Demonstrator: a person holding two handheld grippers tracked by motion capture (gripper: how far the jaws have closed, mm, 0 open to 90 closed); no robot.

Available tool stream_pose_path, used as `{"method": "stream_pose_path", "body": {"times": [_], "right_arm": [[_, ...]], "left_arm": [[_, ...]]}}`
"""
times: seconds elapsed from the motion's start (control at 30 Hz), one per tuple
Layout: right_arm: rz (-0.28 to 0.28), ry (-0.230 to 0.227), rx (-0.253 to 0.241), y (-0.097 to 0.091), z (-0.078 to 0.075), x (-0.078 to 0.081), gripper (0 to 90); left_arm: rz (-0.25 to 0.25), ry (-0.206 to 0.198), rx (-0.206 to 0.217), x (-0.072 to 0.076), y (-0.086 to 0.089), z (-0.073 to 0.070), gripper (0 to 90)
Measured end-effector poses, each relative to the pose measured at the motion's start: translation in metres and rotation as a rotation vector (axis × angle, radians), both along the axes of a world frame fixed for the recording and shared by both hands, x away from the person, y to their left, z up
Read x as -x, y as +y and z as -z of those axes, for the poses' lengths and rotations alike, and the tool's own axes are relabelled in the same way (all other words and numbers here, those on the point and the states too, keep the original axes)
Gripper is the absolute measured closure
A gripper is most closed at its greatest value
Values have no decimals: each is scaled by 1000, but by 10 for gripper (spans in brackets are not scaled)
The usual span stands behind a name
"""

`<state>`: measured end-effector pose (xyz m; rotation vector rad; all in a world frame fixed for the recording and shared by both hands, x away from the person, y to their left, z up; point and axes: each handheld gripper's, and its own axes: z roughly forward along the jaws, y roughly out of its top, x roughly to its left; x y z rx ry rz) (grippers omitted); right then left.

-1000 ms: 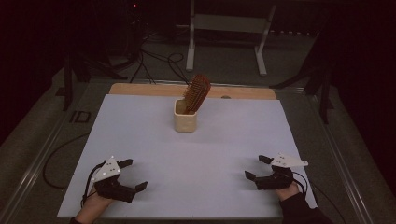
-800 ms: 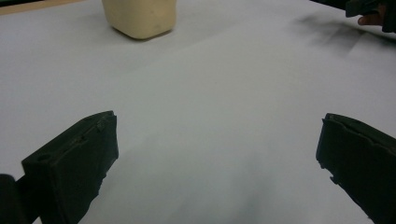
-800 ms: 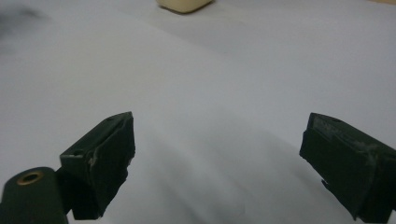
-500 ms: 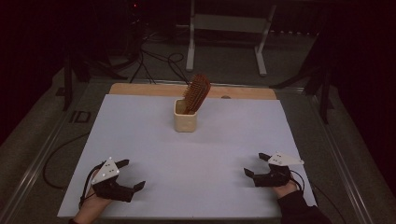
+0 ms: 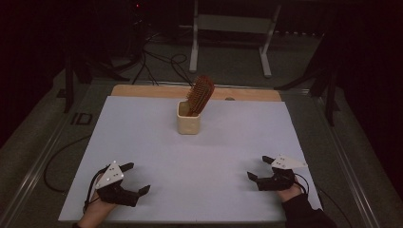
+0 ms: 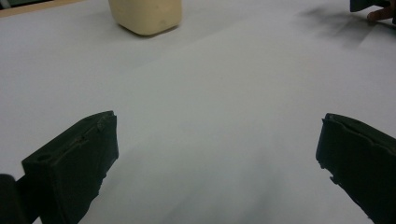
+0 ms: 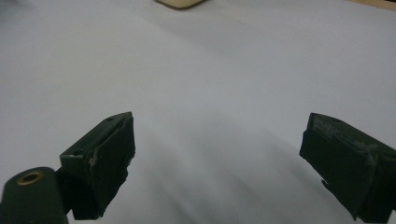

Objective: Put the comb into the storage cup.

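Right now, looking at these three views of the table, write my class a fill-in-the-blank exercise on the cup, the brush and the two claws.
1. The hairbrush stands in the cream ____.
2. The jaws of the left claw are ____, with nothing between them.
3. The right claw sits near the ____ edge of the white table, far from the cup.

Missing words: cup; open; near

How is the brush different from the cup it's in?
The hairbrush is reddish-brown; the cup is cream. The hairbrush leans to one side, while the cup stands upright. The hairbrush is bristly and pokes well above the smooth, squat cup. Both sit together at the far middle of the white table.
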<state>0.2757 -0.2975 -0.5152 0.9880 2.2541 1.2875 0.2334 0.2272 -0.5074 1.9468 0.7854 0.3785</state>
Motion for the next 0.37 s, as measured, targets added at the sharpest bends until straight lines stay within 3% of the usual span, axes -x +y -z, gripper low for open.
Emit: {"method": "stream_pose_path", "body": {"times": [0.37], "right_arm": [[-13,3,8,2,0,1,95]], "left_arm": [[-3,-5,3,0,0,0,0]]}}
